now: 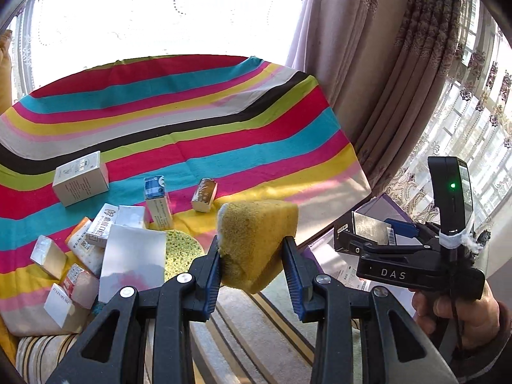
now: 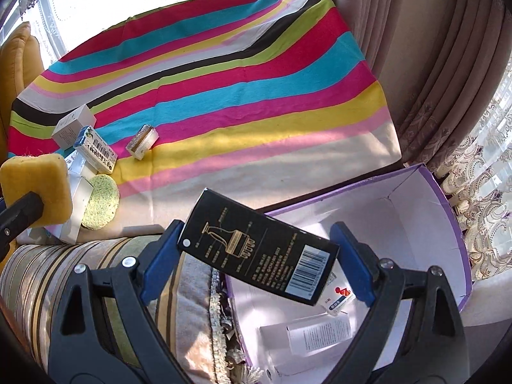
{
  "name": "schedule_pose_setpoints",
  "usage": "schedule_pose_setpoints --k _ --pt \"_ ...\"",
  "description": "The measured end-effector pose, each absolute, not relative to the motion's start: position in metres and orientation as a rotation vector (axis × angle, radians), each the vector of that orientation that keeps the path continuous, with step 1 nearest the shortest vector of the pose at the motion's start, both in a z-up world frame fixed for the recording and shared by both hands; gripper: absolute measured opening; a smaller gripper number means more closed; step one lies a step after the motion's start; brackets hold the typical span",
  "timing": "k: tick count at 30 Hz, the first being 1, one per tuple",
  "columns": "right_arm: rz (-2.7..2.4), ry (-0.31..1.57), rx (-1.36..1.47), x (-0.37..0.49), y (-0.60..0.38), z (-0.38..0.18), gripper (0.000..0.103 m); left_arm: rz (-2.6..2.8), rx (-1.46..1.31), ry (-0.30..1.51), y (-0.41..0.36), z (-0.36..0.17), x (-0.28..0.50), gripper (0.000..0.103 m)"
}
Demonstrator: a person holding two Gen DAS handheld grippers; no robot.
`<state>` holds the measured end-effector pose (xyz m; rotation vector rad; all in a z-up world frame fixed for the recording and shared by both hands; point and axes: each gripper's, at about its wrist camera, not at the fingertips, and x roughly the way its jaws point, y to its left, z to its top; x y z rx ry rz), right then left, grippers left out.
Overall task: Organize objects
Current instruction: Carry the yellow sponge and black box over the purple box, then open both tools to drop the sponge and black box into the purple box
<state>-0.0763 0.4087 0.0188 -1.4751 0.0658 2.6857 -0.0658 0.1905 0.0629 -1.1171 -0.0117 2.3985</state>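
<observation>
Only in the right wrist view: purple box (image 2: 448, 211) holding small packages, black carton (image 2: 259, 252) clamped in right claw (image 2: 259, 256) above it. Left claw (image 1: 251, 249) clamped on yellow sponge (image 1: 256, 240).

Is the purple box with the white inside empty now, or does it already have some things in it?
Not empty. In the right wrist view the purple box already has a few small packages lying on its white bottom, under the black box held above it.
</observation>
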Motion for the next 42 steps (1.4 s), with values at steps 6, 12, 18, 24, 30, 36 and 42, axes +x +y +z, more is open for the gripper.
schedule_pose_setpoints --k 6,12,18,24,30,36,42 --pt "2.628 0.101 -1.417 -0.058 0.451 0.023 0.092 2.279 -1.116 0.028 0.235 0.061 -0.054 0.037" --pt "2.600 0.150 -1.359 -0.044 0.484 0.028 0.092 2.185 -1.122 0.048 0.268 0.058 -0.045 0.038" --pt "2.570 0.179 -1.304 -0.038 0.500 0.032 0.096 2.100 -1.116 0.053 0.291 0.055 -0.041 0.056" --pt "2.580 0.144 -1.266 -0.038 0.500 0.037 0.100 2.106 -1.114 0.029 0.286 0.057 -0.040 0.067" --pt "2.602 0.108 -1.266 -0.039 0.489 0.040 0.100 2.126 -1.118 -0.005 0.276 0.058 -0.042 0.067" --pt "2.625 0.074 -1.269 -0.039 0.474 0.045 0.100 2.161 -1.113 -0.029 0.259 0.062 -0.043 0.067" --pt "2.649 0.042 -1.275 -0.040 0.459 0.050 0.100 2.196 -1.117 -0.089 0.236 0.063 -0.046 0.067"
